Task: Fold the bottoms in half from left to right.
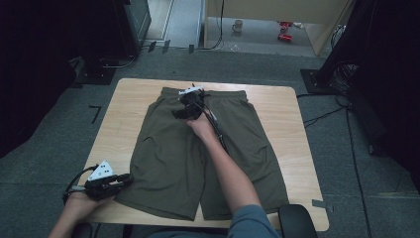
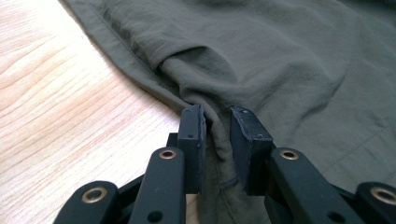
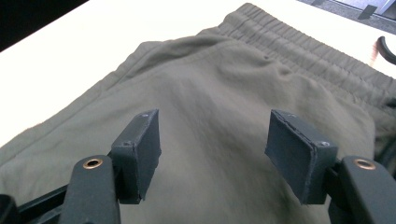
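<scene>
Olive-green shorts (image 1: 168,148) lie flat on the wooden table (image 1: 124,104), waistband at the far side and legs toward me. My left gripper (image 1: 128,178) is at the outer hem corner of the left leg. In the left gripper view it (image 2: 217,116) stands nearly closed, pinching a fold of the shorts' hem (image 2: 280,60). My right gripper (image 1: 189,99) hovers over the middle of the waistband. In the right gripper view it (image 3: 215,135) is wide open above the shorts (image 3: 210,93), with nothing between its jaws.
The shorts cover the table's middle, and bare wood (image 2: 70,102) shows on both sides. A black chair back (image 1: 297,220) sits at the near edge. On the floor beyond stand dark stands, cables, a mug (image 1: 237,25) and red objects (image 1: 285,30).
</scene>
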The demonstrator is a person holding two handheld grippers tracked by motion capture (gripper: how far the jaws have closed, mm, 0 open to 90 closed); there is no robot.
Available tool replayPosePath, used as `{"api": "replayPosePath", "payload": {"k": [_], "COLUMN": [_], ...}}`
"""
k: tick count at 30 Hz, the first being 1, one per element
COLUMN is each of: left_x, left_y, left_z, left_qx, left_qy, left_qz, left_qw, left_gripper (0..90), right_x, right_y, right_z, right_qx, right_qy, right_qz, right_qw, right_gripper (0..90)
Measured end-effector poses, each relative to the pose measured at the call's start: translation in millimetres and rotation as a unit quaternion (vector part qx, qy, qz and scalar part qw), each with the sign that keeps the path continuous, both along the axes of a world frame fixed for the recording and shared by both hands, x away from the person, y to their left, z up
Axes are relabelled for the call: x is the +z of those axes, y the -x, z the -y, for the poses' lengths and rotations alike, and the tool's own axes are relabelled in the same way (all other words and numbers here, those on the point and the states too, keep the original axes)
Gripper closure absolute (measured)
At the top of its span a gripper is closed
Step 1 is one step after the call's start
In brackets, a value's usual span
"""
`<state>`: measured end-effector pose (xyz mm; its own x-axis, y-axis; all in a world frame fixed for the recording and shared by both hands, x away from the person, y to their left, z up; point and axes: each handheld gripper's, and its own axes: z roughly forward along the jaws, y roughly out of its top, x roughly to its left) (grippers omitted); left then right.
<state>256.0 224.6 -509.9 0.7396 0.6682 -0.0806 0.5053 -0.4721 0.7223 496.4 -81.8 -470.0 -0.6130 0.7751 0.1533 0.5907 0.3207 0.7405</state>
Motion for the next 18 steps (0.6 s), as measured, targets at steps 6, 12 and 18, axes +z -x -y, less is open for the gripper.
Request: {"api": "replayPosePath", "payload": {"k": [6, 12, 18], "left_x": [0.0, 0.8, 0.9], "left_y": [-0.1, 1.9, 2.3], "left_z": [-0.5, 1.0, 2.0], "left_qx": [-0.001, -0.007, -0.009], "left_qy": [0.003, 0.003, 0.002], "left_qz": [-0.003, -0.010, -0.010], "left_qw": [1.0000, 0.9999, 0.9999], "left_gripper": [75.1, 75.1, 75.2], "right_x": [-0.6, -6.6, -18.1], "right_y": [-11.6, -18.3, -28.6], "right_z": [-12.3, -30.2, -43.2], "right_qx": [-0.009, 0.002, -0.004], "right_qy": [-0.013, -0.001, -0.011], "right_qz": [0.003, 0.019, 0.008], "right_qw": [0.9999, 0.9998, 0.9999], "right_gripper": [36.8, 36.3, 33.8]}}
